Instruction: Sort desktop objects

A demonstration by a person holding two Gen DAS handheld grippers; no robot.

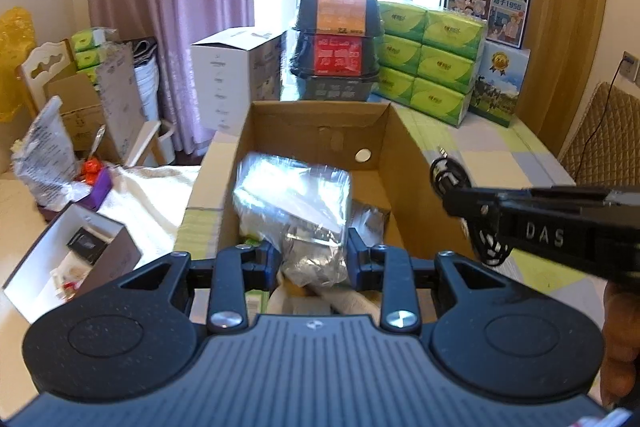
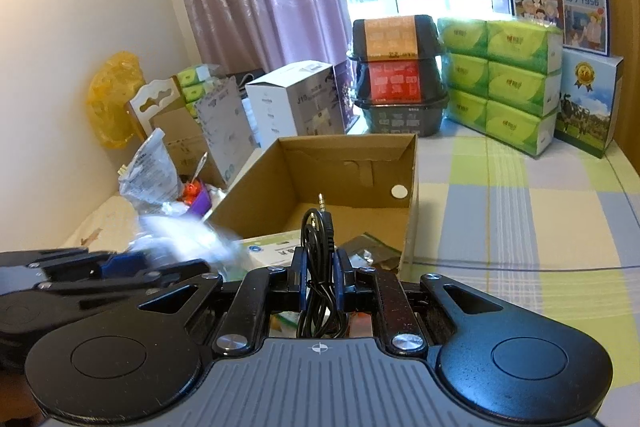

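The left gripper (image 1: pixel 313 259) squeezes a shiny bag (image 1: pixel 292 203) over the cardboard box (image 1: pixel 316 131). Only the right view shows the right gripper (image 2: pixel 319 275) pinching a black cable (image 2: pixel 318 259).

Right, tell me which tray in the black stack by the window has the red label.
The middle tray. Its label is red; the top tray has an orange label, and the bottom tray is dark grey with pale print.

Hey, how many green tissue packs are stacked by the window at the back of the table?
6 show on the stack's front face, in two columns of three, between the black containers and the milk boxes. More may sit hidden behind.
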